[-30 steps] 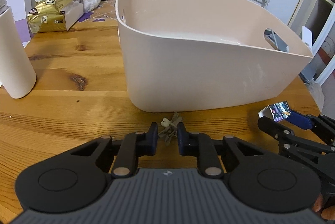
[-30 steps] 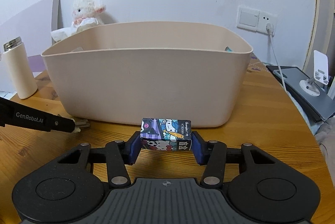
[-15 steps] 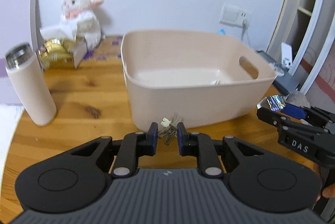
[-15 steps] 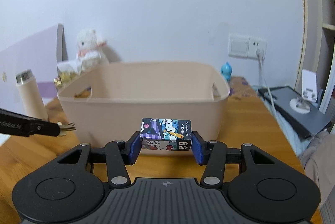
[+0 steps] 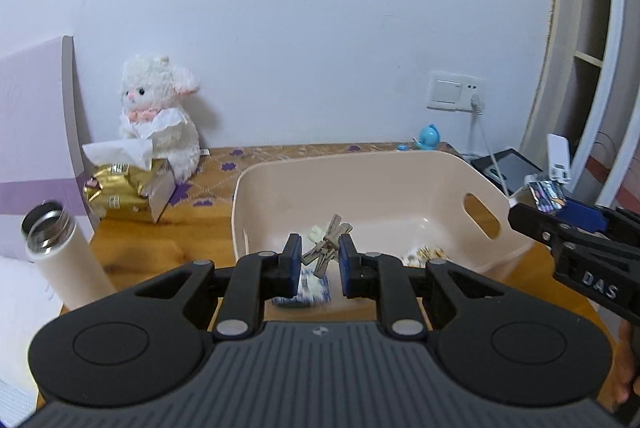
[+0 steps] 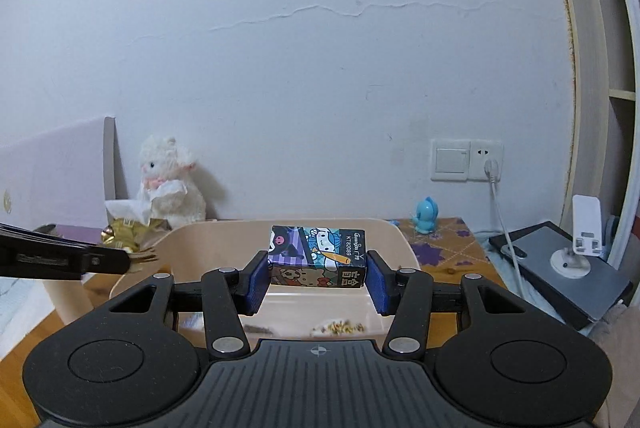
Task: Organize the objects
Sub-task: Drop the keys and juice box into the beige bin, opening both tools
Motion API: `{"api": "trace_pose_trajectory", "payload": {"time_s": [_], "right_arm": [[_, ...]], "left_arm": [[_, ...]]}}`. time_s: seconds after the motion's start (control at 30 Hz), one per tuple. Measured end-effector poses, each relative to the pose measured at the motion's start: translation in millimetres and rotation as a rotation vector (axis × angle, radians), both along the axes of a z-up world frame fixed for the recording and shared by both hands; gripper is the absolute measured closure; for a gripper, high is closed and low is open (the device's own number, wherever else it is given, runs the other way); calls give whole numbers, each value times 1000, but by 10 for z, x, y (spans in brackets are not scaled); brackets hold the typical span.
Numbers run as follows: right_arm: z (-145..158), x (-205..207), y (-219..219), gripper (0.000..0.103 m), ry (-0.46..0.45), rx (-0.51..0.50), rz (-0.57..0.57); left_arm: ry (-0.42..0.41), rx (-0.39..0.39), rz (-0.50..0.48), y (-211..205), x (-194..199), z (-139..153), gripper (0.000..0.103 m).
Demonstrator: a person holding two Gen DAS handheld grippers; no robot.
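At the far left of the left wrist view a white bottle (image 5: 60, 252) stands on the wooden table (image 5: 132, 244), its steel mouth showing, and above it sits a gold tissue pack (image 5: 124, 190) with a white plush lamb (image 5: 160, 124) against the wall. Moving to centre frame, the left gripper (image 5: 319, 256) is clamped narrow on a bunch of keys (image 5: 326, 248), held up over the near rim of the beige bin (image 5: 360, 184). Down in the bin lie a blue-and-white packet (image 5: 306, 290) and a small speckled item (image 5: 426, 254). Over at the right edge, the right gripper (image 6: 316, 278) holds a cartoon-printed box (image 6: 318, 256) squeezed between its blue pads, poised above the bin. Behind it, a little blue figurine (image 6: 426, 214) stands under the wall socket (image 6: 466, 160).
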State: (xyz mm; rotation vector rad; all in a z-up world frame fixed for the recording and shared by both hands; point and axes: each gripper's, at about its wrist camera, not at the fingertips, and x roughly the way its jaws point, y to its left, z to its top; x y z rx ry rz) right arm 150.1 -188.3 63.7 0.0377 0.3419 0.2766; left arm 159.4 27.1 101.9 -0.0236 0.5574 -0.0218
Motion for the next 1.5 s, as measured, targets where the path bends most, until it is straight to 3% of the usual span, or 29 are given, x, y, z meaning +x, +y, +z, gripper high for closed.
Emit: {"api": "trace_pose_trajectory", "payload": {"time_s": [0.27,0.6,0.67,0.7,0.87,0.93,1.03,1.13,1.5], "right_arm": [[-56,377,144,56,55,-21,-16],[-496,884,210,56,264,-59,-26],[-515,886,266,53,263,-91,-26],[-512,877,273,46,263,-92,-23],[-413,786,246,36,230,-88,-17],[-347,734,228,26,219,-84,-22],[-235,662,198,22,205,-84,-35],[-140,566,164,14,189,-81,-43],[48,178,86,3,157,-66,-36]], "left_arm": [[91,42,13,-145,572,-233,82],[268,78,39,-172,984,-748,82],[279,85,21,-173,996,-797,81],[285,89,14,-173,991,-814,81],[255,78,-15,-171,902,-735,54],[233,74,-41,-195,845,-664,34],[189,115,-3,-208,765,-572,16],[185,98,4,-156,702,-497,16],[153,82,46,-39,331,-295,14]]}}
